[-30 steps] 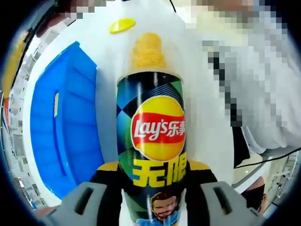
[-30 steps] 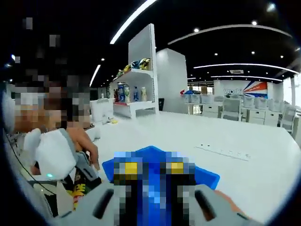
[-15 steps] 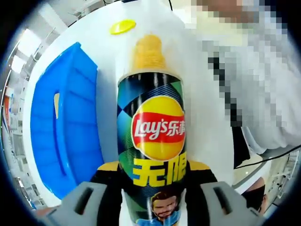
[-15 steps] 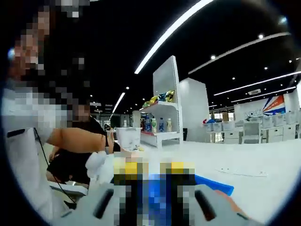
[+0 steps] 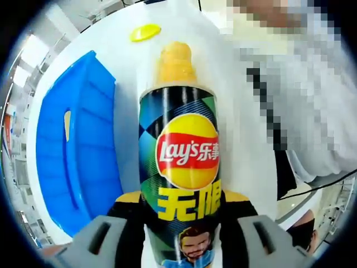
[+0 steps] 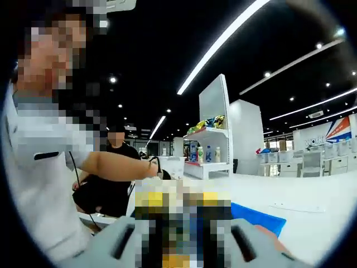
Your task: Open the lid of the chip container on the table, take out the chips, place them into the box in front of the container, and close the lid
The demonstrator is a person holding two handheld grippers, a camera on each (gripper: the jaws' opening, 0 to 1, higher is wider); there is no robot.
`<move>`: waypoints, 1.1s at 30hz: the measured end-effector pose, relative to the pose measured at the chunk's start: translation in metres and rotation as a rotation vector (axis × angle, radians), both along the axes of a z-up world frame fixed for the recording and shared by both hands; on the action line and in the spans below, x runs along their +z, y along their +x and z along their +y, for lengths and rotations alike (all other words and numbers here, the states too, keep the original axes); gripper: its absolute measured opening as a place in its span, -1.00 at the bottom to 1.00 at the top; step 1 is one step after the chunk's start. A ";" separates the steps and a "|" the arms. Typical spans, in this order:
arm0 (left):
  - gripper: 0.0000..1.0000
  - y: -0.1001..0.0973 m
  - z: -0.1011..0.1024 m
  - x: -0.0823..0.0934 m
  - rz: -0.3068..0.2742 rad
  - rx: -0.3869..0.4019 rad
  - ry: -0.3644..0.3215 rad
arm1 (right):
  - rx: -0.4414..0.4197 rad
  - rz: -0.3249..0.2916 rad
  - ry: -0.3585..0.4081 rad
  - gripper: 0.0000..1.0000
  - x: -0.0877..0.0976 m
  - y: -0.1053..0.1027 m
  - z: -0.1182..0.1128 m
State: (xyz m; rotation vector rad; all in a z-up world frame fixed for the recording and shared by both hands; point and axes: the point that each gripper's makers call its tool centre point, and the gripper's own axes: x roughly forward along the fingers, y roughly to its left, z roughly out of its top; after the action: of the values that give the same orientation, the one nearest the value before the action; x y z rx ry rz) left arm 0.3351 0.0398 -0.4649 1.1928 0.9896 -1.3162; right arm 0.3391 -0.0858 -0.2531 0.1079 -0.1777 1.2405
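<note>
A Lay's chip can (image 5: 184, 167) lies along the left gripper view, with my left gripper (image 5: 182, 200) shut on its lower body. Its far end is open, and a stack of yellow chips (image 5: 176, 62) sticks out of the mouth. The yellow lid (image 5: 145, 31) lies on the white table beyond the can. The blue box (image 5: 78, 151) is left of the can, open side showing. In the right gripper view, my right gripper (image 6: 181, 204) is raised above the table. A mosaic patch covers its jaws, so the gap is unreadable. One corner of the blue box (image 6: 257, 218) shows behind them.
A person in a white shirt (image 5: 304, 106) stands close on the right of the can, and their arm (image 6: 111, 166) reaches across. Another person in black (image 6: 114, 167) sits behind. White shelves with goods (image 6: 209, 151) stand far back on the white table (image 6: 312, 223).
The right gripper view has swung up and toward the person, with the blue box dropping lower in it. The can stays held in the left gripper; the chip stack looks about the same.
</note>
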 end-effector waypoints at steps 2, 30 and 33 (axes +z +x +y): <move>0.06 0.000 0.000 0.000 0.000 -0.001 -0.003 | 0.019 0.016 0.033 -0.65 0.000 -0.005 -0.004; 0.06 -0.002 -0.002 0.001 -0.003 -0.006 -0.026 | -0.176 0.218 -0.278 -0.97 -0.148 -0.008 -0.070; 0.06 -0.002 -0.002 0.001 -0.004 -0.007 -0.025 | -0.173 0.206 -0.319 -0.97 -0.159 -0.007 -0.068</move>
State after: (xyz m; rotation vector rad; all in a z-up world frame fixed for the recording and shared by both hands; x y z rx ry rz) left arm 0.3333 0.0374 -0.4642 1.1801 0.9640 -1.3271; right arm 0.3319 -0.1543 -0.4117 -0.0560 0.1870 1.0638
